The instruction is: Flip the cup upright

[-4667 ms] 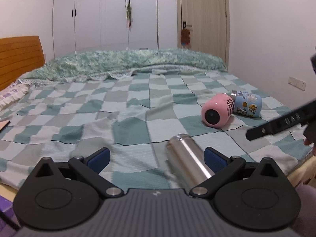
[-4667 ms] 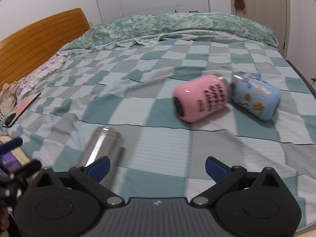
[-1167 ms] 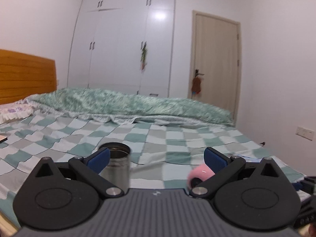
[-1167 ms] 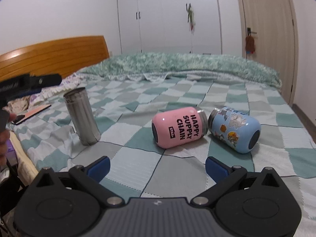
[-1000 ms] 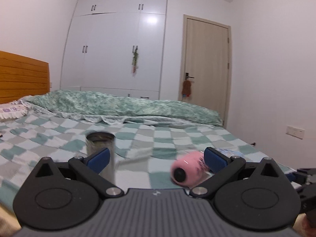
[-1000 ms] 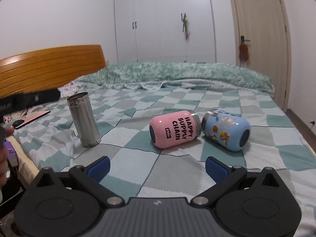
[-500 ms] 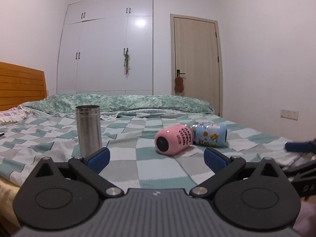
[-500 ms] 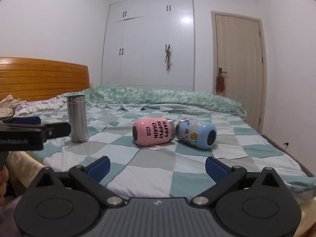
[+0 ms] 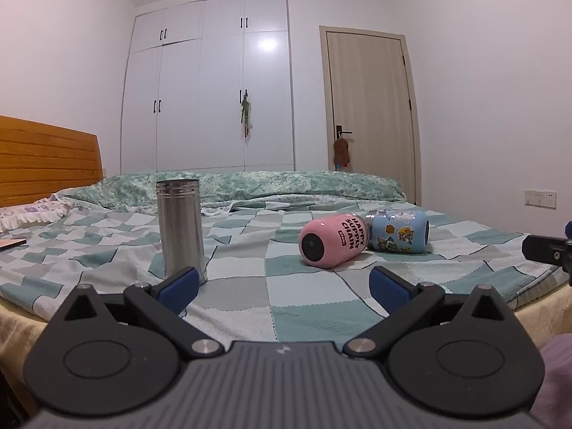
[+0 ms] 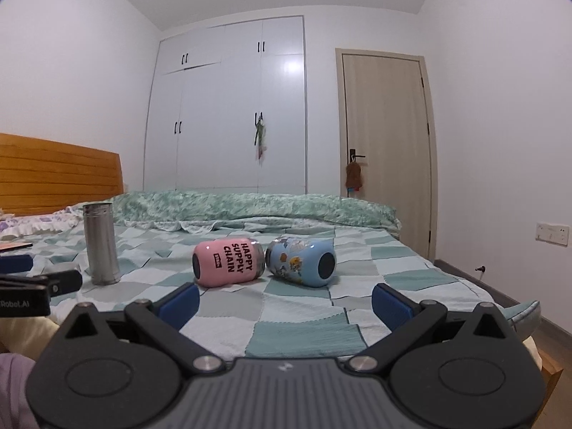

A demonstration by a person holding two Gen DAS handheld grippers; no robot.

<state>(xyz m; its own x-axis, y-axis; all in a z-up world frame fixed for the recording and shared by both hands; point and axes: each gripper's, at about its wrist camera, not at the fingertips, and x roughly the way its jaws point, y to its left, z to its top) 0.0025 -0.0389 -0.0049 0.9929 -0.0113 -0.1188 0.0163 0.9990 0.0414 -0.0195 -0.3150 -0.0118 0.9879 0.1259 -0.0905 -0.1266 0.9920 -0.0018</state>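
A steel cup (image 9: 180,225) stands upright on the checked bedspread (image 9: 243,282), open end up; it also shows in the right wrist view (image 10: 101,243). A pink cup (image 9: 333,240) (image 10: 228,258) and a blue cartoon cup (image 9: 400,231) (image 10: 302,261) lie on their sides, touching. My left gripper (image 9: 282,287) is open and empty, low at the bed's near edge, just in front of the steel cup. My right gripper (image 10: 285,298) is open and empty, in front of the two lying cups.
A folded green quilt (image 9: 286,182) lies across the far side of the bed. A wooden headboard (image 9: 46,164) is at left. White wardrobes (image 9: 211,85) and a door (image 9: 370,114) are behind. A flat object (image 9: 12,243) lies at the left edge.
Both grippers have pulled back and dropped low to the bed's near edge since a second ago. The steel cup lay on its side 4.7 s ago and stands upright now.
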